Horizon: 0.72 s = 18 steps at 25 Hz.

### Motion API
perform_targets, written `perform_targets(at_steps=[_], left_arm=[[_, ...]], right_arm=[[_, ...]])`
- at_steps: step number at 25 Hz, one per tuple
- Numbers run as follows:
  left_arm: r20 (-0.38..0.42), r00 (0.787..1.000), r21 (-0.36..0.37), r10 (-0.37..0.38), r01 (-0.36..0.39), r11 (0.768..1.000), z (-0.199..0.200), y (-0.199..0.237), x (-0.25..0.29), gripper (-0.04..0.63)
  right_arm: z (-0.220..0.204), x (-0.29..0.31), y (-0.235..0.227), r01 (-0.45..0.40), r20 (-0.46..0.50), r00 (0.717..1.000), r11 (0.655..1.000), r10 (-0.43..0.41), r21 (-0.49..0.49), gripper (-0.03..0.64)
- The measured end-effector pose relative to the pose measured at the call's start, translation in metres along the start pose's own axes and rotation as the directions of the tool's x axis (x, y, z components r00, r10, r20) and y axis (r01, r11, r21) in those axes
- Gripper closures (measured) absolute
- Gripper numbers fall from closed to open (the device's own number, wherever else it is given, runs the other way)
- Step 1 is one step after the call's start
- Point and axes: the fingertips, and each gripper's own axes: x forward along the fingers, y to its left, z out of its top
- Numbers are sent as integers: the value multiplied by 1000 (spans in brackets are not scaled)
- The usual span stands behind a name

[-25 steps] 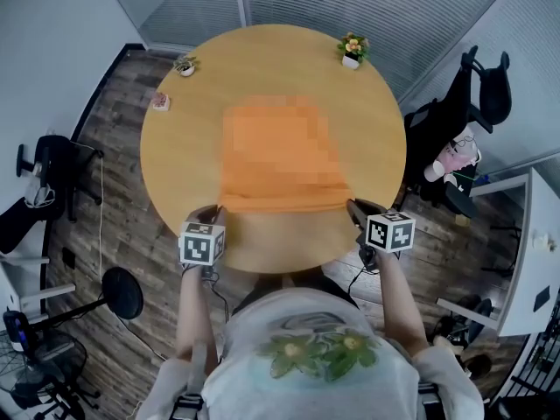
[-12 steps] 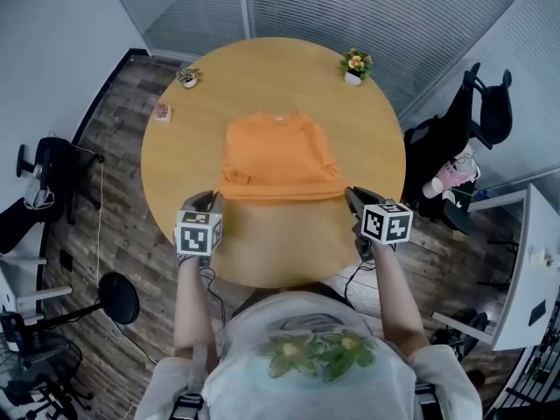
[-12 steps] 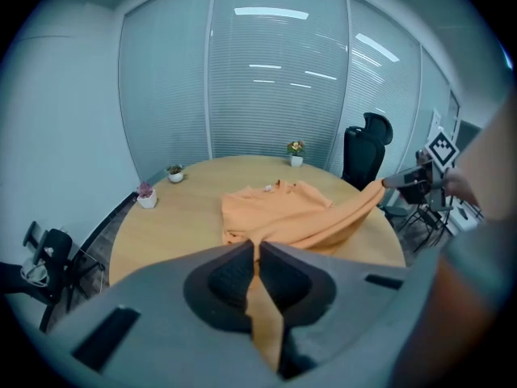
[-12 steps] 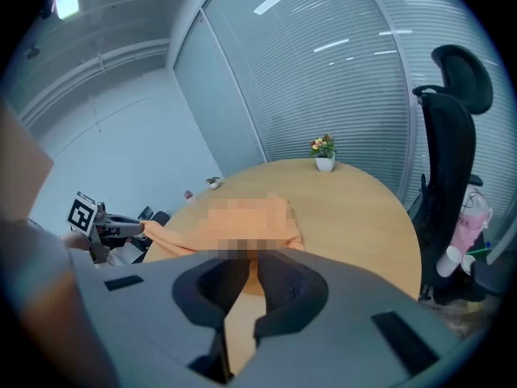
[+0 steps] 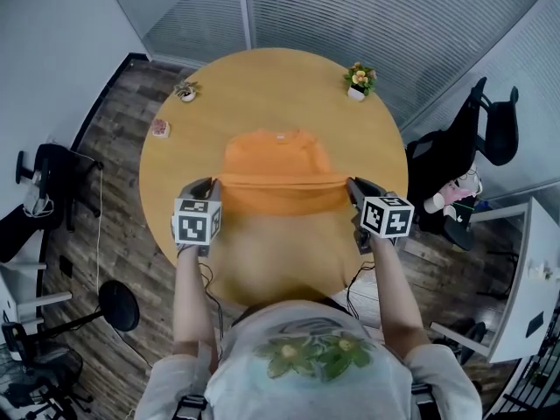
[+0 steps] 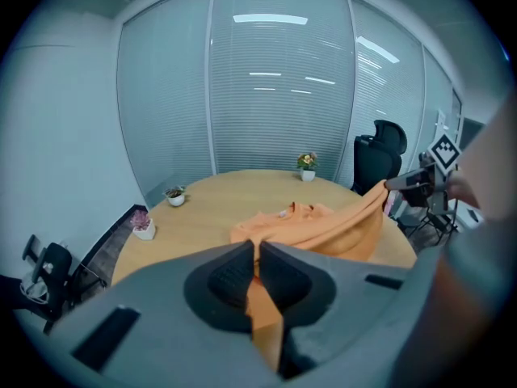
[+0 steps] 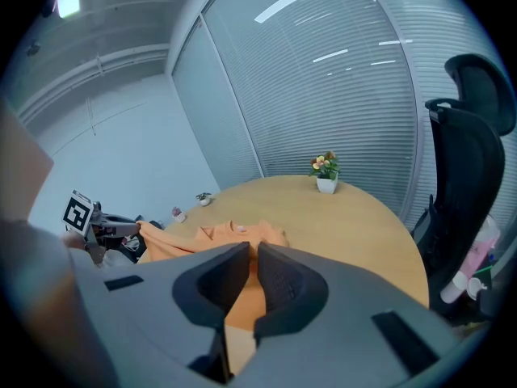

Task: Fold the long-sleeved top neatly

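The orange long-sleeved top [image 5: 278, 160] lies on the round wooden table [image 5: 262, 77], collar at the far end. Its near edge is raised off the table and stretched between my two grippers. My left gripper [image 5: 212, 186] is shut on the left corner of that edge, my right gripper [image 5: 353, 185] on the right corner. In the left gripper view the jaws [image 6: 257, 255] pinch orange cloth that runs across to the top [image 6: 315, 223]. The right gripper view shows its jaws [image 7: 254, 259] closed on the cloth too, with the top [image 7: 236, 234] beyond them.
A flowering pot [image 5: 357, 80] stands at the far right of the table. A small plant [image 5: 185, 90] and a pink one [image 5: 159, 128] sit at the far left. Black office chairs stand to the right [image 5: 477, 134] and left [image 5: 48, 178].
Both grippers have moved away from the person and slightly up, carrying the top's near edge from the table's front rim over toward its middle.
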Motion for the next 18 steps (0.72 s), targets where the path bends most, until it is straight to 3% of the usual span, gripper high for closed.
perform_targets(at_steps=[11, 18], left_arm=[[-8, 1000, -19, 14, -14, 1000, 42, 33, 65, 572], [-104, 995, -4, 4, -4, 1000, 40, 50, 124, 572]], right_arm=[[52, 72, -29, 8, -5, 1000, 1000, -8, -11, 574], [53, 133, -55, 21, -78, 997, 1000, -20, 7, 574]])
